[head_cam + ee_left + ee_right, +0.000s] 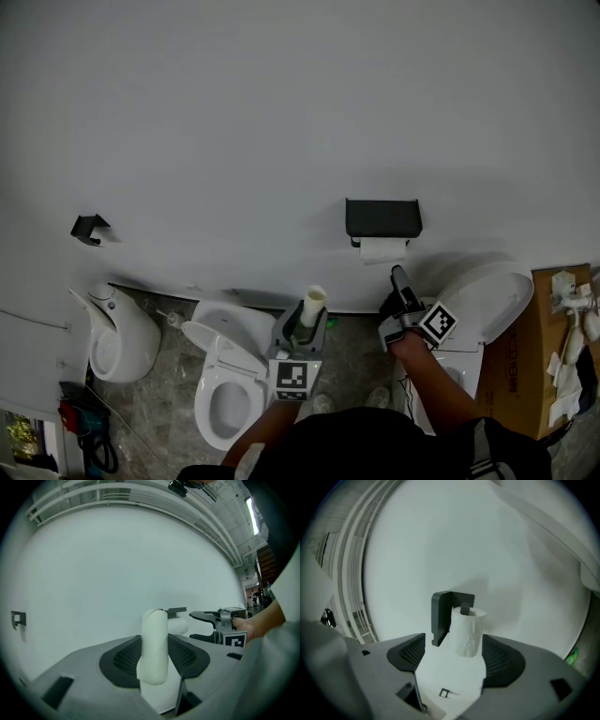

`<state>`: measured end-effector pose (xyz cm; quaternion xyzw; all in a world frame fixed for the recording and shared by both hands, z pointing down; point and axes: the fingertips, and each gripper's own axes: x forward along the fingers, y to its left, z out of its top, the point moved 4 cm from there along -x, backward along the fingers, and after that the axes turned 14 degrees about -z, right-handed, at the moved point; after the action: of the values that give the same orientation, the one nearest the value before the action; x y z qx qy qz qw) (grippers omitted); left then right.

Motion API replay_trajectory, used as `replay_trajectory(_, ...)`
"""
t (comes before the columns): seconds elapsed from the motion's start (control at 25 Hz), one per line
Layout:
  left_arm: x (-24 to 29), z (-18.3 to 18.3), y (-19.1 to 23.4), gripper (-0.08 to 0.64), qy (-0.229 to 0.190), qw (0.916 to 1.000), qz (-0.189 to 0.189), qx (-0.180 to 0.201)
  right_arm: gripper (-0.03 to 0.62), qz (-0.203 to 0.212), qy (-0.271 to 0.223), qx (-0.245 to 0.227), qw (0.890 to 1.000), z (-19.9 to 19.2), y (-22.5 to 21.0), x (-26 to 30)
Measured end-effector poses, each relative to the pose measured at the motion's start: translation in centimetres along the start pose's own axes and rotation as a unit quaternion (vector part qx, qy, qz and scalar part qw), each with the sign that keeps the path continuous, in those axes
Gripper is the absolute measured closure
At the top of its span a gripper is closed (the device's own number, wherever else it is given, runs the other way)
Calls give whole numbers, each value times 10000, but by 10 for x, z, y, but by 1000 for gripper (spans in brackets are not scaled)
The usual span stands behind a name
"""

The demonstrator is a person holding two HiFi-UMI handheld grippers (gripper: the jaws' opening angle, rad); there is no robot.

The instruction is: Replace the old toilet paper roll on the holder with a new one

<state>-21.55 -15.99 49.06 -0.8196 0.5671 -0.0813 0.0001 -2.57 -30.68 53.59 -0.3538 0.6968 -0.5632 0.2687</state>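
Note:
A black paper holder (382,217) is fixed to the white wall, with a white toilet paper roll (383,248) hanging on its bar. In the right gripper view the holder (449,613) and the roll (467,630) stand straight ahead. My right gripper (394,289) sits just below the roll, jaws wide open and nothing between the pads. My left gripper (305,323) is lower and to the left, shut on a slim cream old roll (313,305) that stands upright between its jaws (154,644). The left gripper view also shows the right gripper (202,626) beside the holder (176,611).
Below the grippers are a white toilet with its seat raised (225,394) and a second toilet with an open lid (483,300). A white urinal (117,333) and a black wall hook (89,228) are at left. A cardboard box (534,356) stands at right.

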Motion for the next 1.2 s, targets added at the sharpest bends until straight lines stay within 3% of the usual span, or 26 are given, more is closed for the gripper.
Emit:
replay_trajectory(0.2,3,0,-1,388,-15,10000,-53,-62,261,196,-55,-1255,9919,9,23,-23)
replay_trajectory(0.24,4,-1,-2,388,-18,9999,-63,-76,296,202,-119,-1543,9878,11,26,-29)
replay_trajectory(0.28,5,-1,-3,388,-23,9999,-82,-90,355,195,-193,-1852,9823,14,29,-34)
replay_trajectory(0.52,9,5,-6,388,-126,9996,-178,-150,533,327,-509,-3543,9332,19,59,-59)
replay_trajectory(0.64,11,9,-8,388,-212,9994,-203,-194,589,358,-529,-4495,8910,19,79,-61)
replay_trajectory(0.8,15,8,-10,388,-255,9990,-256,-277,591,57,-553,-5920,8040,12,97,-62)
replay_trajectory(0.92,17,9,-13,388,-246,9987,-297,-321,592,-114,-528,-6578,7512,3,102,-66)
replay_trajectory(1.12,18,11,-14,388,-273,9985,-322,-336,592,-162,-596,-7083,7032,-5,112,-70)
replay_trajectory(1.2,18,11,-14,388,-287,9984,-324,-351,592,-89,-673,-7189,6918,-7,117,-71)
